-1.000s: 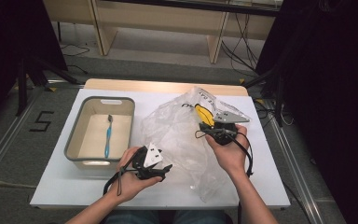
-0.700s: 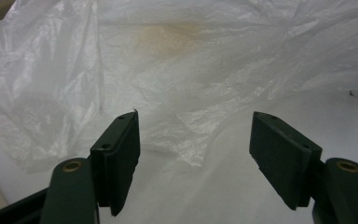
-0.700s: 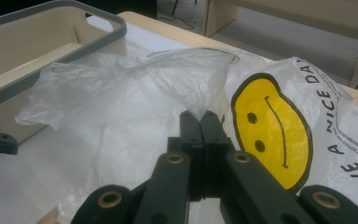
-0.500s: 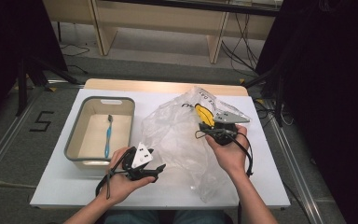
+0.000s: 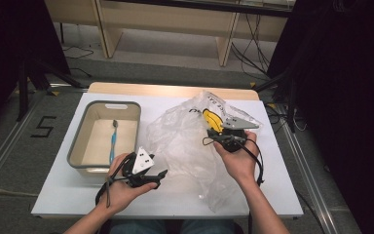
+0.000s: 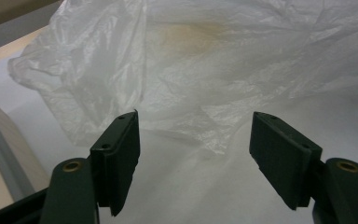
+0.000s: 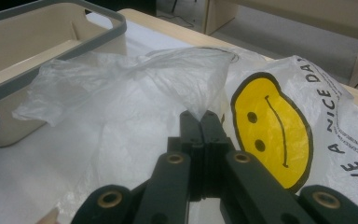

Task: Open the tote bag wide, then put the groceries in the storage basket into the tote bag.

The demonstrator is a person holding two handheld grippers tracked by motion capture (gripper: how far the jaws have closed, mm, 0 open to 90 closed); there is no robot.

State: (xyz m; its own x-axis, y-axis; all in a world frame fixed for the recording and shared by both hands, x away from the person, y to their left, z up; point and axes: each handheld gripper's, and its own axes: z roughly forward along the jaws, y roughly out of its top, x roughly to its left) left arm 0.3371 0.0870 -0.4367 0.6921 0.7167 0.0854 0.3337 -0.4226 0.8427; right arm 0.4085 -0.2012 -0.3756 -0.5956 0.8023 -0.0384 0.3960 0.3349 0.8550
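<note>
Claws are being held at both sides of a crumpled plastic bag in the high view; the left claw is being kept low at the near left of the white surface, its jaws pointing rightward toward the bag's near edge and not yet touching it; the right claw is being gripped at the bag's right side, beside the yellow smiley face printed on it; a grey-rimmed tub is lying to the left with a blue toothbrush inside, well apart from both claws.

Along the left claw, in the left gripper view, the jaws are being held wide apart and nothing is being grasped; the bag is lying just ahead and spreading across the whole width, its loose lower edge nearest the gap between the jaws; the bag is judged to lie straight ahead of this claw, so a short forward reach would be called for.

Along the right claw, in the right gripper view, the jaws are being pressed together on a pinched fold of the bag, which is being lifted into a tent above the surface; the smiley face is lying just to the right, and the tub farther off at the left; the free left claw is judged the nearer one to the bag's unheld side.
</note>
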